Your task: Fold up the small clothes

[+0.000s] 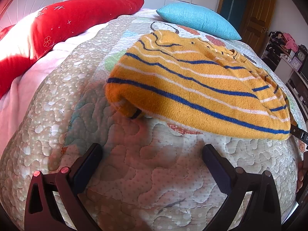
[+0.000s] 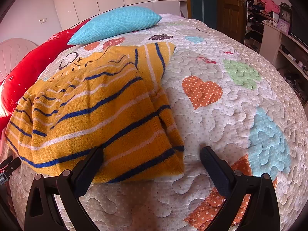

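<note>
A yellow striped sweater (image 1: 192, 88) lies partly folded on the quilt (image 1: 134, 173) of a bed, near a blue pillow (image 1: 198, 19) and a red pillow (image 1: 63, 23). The left hand-held gripper (image 1: 152, 154) hovers wide apart over bare quilt, just short of the sweater's hem. The right hand-held gripper (image 2: 152, 154) is also wide, its left finger over the sweater's (image 2: 96, 115) near corner, gripping nothing.

**Colours and patterns around the sweater**

The sweater (image 1: 202, 88) is knitted in mustard yellow, crossed by blue and white stripes. Beneath it, a pale dotted quilt (image 2: 221, 115) is patched with orange, green and light-blue hearts. Beyond the sweater, a turquoise waffle-textured pillow (image 1: 198, 19) is seen, and a red bolster (image 1: 63, 25) is sprinkled with pale stars.
</note>
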Available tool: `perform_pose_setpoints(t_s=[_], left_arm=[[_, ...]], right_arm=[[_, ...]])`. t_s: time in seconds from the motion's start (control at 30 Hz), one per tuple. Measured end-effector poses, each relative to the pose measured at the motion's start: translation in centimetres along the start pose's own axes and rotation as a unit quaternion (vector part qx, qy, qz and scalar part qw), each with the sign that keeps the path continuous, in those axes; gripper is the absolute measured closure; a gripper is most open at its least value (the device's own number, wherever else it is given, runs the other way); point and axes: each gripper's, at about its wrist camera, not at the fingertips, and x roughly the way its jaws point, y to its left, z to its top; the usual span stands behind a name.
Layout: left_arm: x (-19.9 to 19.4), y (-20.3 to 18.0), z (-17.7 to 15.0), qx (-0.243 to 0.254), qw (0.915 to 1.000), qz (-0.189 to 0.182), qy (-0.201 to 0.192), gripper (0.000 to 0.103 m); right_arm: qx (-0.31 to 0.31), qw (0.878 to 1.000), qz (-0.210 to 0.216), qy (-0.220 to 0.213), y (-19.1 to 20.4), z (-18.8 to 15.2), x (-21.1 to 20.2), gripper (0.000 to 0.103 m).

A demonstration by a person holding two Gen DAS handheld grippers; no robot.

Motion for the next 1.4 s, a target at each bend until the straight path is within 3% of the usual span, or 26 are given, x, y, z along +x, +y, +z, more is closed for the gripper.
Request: perform_pose_setpoints(t_s=[0.37, 0.47, 0.6, 0.77, 0.87, 1.03, 1.2, 1.3, 1.4], left_arm=[[0.0, 0.0, 0.0, 0.000, 1.0000, -0.001, 0.000, 0.000], [0.0, 0.0, 0.0, 0.000, 1.0000, -0.001, 0.000, 0.000], [0.0, 0.1, 0.0, 0.000, 1.0000, -0.001, 0.001, 0.000], [0.0, 0.2, 0.0, -0.002, 1.0000, -0.004, 0.000, 0.000], [-0.1, 0.2, 0.0, -0.005, 1.0000, -0.006, -0.002, 0.000], [-0.7, 0.4, 0.0, -0.013, 0.9998, -0.009, -0.011, 0.000], [-3.9, 3.5, 0.4, -0.080, 0.9947, -0.035, -0.055, 0.009], [-5.6, 6.7, 1.2, -0.112, 0.9904, 0.011, -0.080, 0.009], [-6.6, 10.3, 1.7, -0.152, 0.9834, 0.038, -0.091, 0.009]], right_arm=[[0.019, 0.999, 0.024, 0.010, -0.6, 0.4, -0.2, 0.000], [0.074, 0.995, 0.063, 0.003, -1.9, 0.7, -0.4, 0.000], [0.163, 0.979, 0.121, -0.007, -4.3, 0.8, -0.6, 0.000], [0.138, 0.983, 0.116, 0.024, -3.6, 1.1, -1.0, 0.000], [0.137, 0.982, 0.120, 0.043, -2.4, 0.8, -2.8, 0.005], [0.091, 0.985, 0.147, 0.004, 1.9, 0.8, -8.4, 0.006], [0.018, 0.989, 0.142, -0.032, 8.8, 2.2, -10.5, 0.004], [-0.026, 0.981, 0.188, 0.035, 13.9, 2.7, -7.9, 0.003], [-0.124, 0.977, 0.164, 0.056, 20.8, 2.3, -6.3, 0.006]])
